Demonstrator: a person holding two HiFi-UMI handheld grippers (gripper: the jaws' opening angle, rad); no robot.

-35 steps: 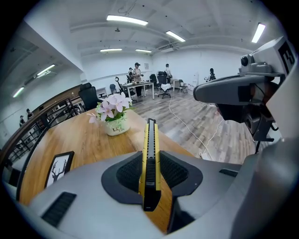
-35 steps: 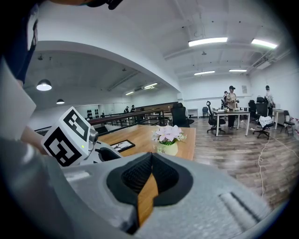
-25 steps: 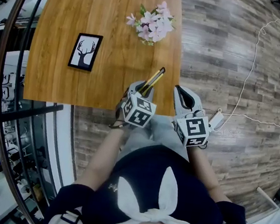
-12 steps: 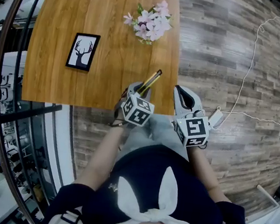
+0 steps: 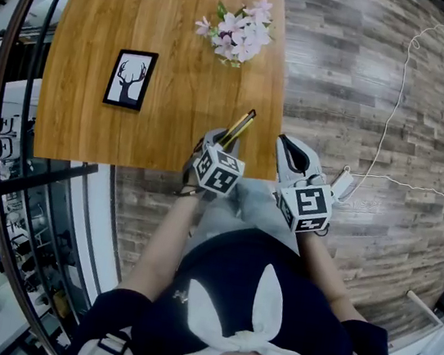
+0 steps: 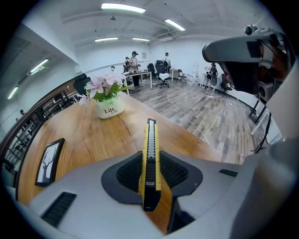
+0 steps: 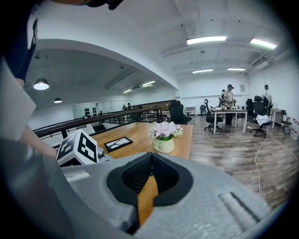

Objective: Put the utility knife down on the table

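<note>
A yellow and black utility knife (image 5: pixel 240 127) is clamped in my left gripper (image 5: pixel 223 141), its tip pointing away over the wooden table (image 5: pixel 146 21). In the left gripper view the knife (image 6: pixel 149 158) stands on edge between the black pads, sticking out past them above the tabletop (image 6: pixel 103 135). That gripper (image 6: pixel 150 179) is shut on it, close to the table's near right corner. My right gripper (image 5: pixel 290 151) hangs beside it, just off the table's right edge, shut with nothing in it. Through its jaws (image 7: pixel 148 186) only a thin sliver of the wood shows.
A white pot of pink flowers (image 5: pixel 237 34) stands at the table's far right. A black-framed deer picture (image 5: pixel 131 79) lies at the left. A white cable (image 5: pixel 396 116) runs over the plank floor on the right. A curved railing (image 5: pixel 10 100) borders the left side.
My left gripper has sunk a little toward the tabletop with the knife still in it. The right gripper has stayed where it was.
</note>
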